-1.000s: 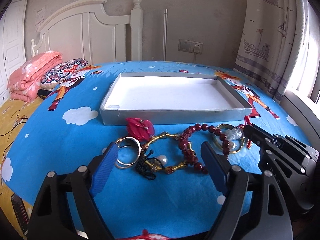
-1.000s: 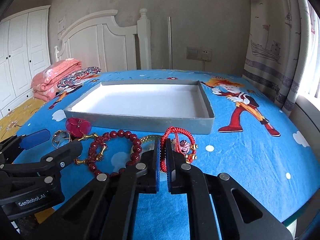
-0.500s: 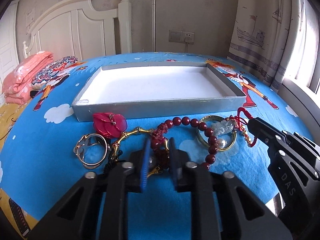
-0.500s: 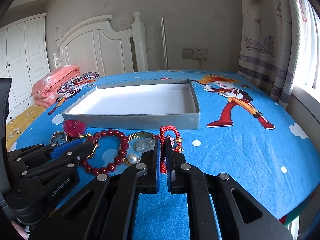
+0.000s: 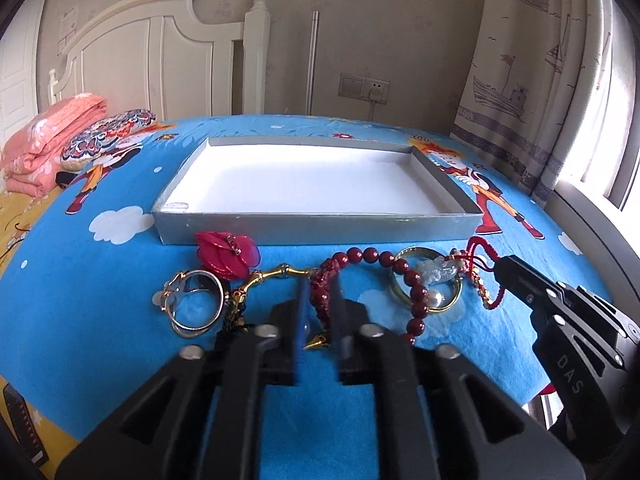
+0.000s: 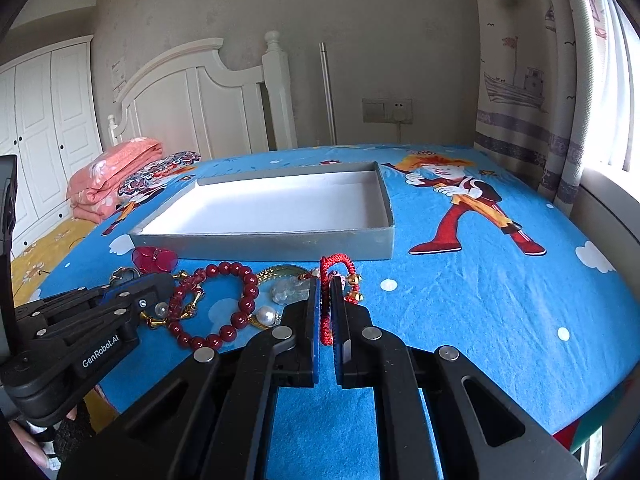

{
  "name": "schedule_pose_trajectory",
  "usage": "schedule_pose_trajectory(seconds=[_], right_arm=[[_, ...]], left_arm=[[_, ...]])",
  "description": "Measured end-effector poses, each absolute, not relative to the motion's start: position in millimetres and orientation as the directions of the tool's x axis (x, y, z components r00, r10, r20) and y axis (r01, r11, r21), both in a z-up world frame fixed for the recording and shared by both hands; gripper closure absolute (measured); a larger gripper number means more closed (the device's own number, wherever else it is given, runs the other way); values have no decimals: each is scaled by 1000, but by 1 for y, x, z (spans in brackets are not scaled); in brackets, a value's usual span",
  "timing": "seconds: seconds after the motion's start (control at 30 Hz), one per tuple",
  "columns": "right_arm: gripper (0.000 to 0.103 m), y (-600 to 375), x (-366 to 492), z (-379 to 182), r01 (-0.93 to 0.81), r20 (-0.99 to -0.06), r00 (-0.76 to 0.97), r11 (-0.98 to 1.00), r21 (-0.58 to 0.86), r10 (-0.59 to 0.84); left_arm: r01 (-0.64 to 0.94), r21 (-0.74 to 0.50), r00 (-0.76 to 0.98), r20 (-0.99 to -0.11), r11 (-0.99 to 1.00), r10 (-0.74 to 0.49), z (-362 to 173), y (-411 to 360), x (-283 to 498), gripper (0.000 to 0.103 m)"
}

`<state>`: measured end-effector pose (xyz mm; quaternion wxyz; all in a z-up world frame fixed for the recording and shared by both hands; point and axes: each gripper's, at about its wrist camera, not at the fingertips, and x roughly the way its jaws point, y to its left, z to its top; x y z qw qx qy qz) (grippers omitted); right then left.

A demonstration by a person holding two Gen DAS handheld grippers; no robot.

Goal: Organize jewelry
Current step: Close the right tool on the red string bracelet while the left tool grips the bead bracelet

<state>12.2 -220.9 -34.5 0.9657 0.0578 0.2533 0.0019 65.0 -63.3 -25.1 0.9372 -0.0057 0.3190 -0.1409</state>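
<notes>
A pile of jewelry lies on the blue cloth in front of an empty grey tray [image 5: 312, 226] [image 6: 280, 244]. My left gripper [image 5: 319, 300] is shut on the dark red bead bracelet [image 5: 370, 256] at its tasselled part; the bracelet also shows in the right wrist view [image 6: 224, 304]. My right gripper [image 6: 326, 308] is shut on the red cord bracelet [image 6: 336, 264], seen in the left wrist view [image 5: 478, 264] too. A gold bangle with a clear charm [image 5: 434, 276], silver rings [image 5: 194, 304], a red petal piece [image 5: 226, 256] and a gold chain [image 5: 276, 272] lie around.
The table's near edge is just below both grippers. A bed with a white headboard [image 5: 160, 64] and a pink folded quilt [image 5: 44, 144] stands at the left. A curtain [image 5: 536, 80] and window sill are at the right.
My left gripper has closed from wide open onto the dark red bead bracelet. The right gripper has stayed shut on the red cord bracelet and drawn it slightly nearer.
</notes>
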Motion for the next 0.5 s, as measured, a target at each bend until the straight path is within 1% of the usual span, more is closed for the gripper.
schedule_pose_trajectory(seconds=[0.03,0.07,0.1,0.13,0.17,0.2,0.27,0.37,0.43,0.47,0.5], right_arm=[[95,-221,12,-35,25,-490,871,993,115,35],[95,-221,13,-35,24,-491,870,993,117,37],[95,-220,12,-36,23,-492,870,993,118,38],[95,-220,13,-36,22,-493,869,993,119,40],[95,-220,13,-37,22,-494,868,992,121,42],[95,-221,13,-37,21,-495,868,992,124,43],[95,-223,13,-38,23,-495,868,991,129,44],[95,-227,13,-39,33,-497,867,990,140,42],[95,-230,13,-39,37,-498,866,988,149,42],[95,-230,13,-40,38,-497,866,988,151,42],[95,-231,13,-39,38,-497,867,988,152,43]], left_arm=[[253,-101,761,-593,962,-262,-25,-62,65,45],[252,-94,768,-586,963,-258,-25,-62,65,41],[259,-76,768,-589,963,-253,-25,-64,65,45],[270,-54,763,-597,961,-248,-25,-69,67,50],[273,-29,753,-616,961,-232,-29,-74,69,66],[276,-22,734,-641,961,-225,-33,-78,73,77],[269,-7,737,-642,963,-210,-38,-81,77,75],[276,17,739,-643,961,-201,-41,-86,78,75],[283,22,748,-631,959,-206,-41,-86,75,82],[293,1,749,-621,956,-229,-39,-85,73,90],[304,-22,746,-617,953,-252,-36,-84,72,92]])
